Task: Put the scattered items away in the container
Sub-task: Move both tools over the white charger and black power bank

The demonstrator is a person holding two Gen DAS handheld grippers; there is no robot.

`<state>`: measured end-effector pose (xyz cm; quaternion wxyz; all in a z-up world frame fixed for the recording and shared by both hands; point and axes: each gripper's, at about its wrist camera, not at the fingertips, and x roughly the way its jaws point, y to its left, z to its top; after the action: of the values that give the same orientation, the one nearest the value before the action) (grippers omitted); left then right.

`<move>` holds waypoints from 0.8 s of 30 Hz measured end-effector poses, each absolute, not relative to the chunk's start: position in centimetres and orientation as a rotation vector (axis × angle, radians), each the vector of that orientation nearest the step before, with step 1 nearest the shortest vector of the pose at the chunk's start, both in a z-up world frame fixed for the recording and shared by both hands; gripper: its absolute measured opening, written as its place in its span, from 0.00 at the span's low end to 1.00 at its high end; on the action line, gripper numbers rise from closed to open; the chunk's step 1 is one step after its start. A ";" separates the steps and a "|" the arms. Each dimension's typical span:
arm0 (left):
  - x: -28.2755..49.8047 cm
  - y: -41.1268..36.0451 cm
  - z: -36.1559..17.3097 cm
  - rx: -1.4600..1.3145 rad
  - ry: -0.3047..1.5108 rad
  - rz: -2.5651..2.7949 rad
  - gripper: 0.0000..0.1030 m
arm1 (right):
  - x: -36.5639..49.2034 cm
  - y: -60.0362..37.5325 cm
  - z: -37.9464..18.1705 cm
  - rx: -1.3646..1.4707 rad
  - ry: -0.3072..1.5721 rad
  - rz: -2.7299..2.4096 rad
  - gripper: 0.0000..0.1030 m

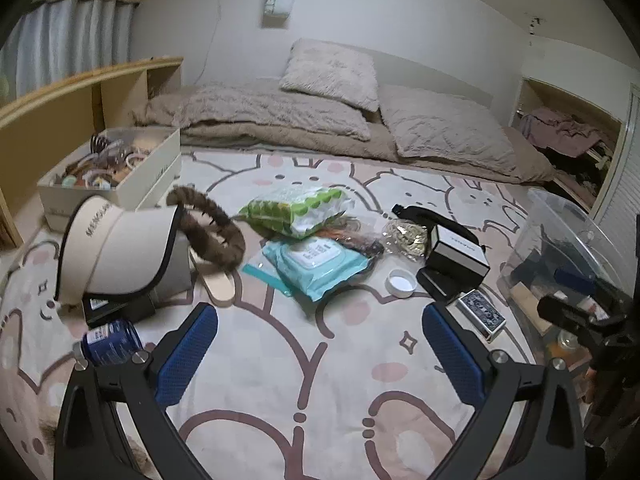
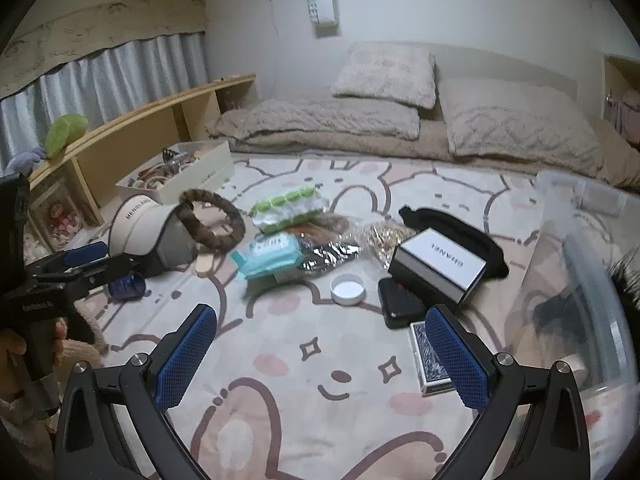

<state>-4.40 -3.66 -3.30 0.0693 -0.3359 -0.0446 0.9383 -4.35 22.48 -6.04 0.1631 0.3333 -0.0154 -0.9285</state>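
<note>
Left claw (image 1: 320, 344): you are holding it wide open over the patterned bed cover (image 1: 280, 400), with nothing between its blue pads (image 1: 188, 356).
Right claw (image 2: 320, 344): you are holding it spread wide too and gripping nothing; its right pad (image 2: 456, 356) is overlapping the card deck (image 2: 428, 364) in the right wrist view, and whether it is touching the deck cannot be told.
Bin (image 1: 568, 236): the clear bin is sitting at the right edge of the cover, with some dark things already lying inside.
Deck: it is lying flat just beside the bin, near the black case (image 2: 400, 300).
Box (image 2: 440, 266): the white-topped box is resting partly on the black case and a black pouch (image 2: 460, 228).
Cap (image 2: 347, 289): the small white lid is lying open side up, just left of the black case.
Wipes (image 1: 316, 260): the teal pack is lying in the middle, with the green pack (image 1: 300, 210) propped behind it.
Foil bags (image 2: 332, 252): crinkled clear bags are lying between the wipes and the box.
Visor (image 1: 120, 252): it is tilting on the left, with the brown furry ring (image 1: 216, 228) leaning against it.
Jar (image 1: 110, 342): the blue jar is lying on its side near your left claw.
White box (image 1: 120, 168): it is sitting at the back left, full of small trinkets.
Your hand (image 2: 36, 356): it is gripping the left claw's handle at the left edge of the right wrist view.
</note>
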 end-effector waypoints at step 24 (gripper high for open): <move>-6.5 -3.9 -12.2 -1.167 -0.038 2.796 1.00 | -10.1 19.1 -16.1 1.207 -0.084 -2.602 1.00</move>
<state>-6.45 -3.91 -12.19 0.0555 -0.3846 -0.0126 0.9213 -10.10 19.09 -16.09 0.1358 0.4167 -0.0289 -0.8984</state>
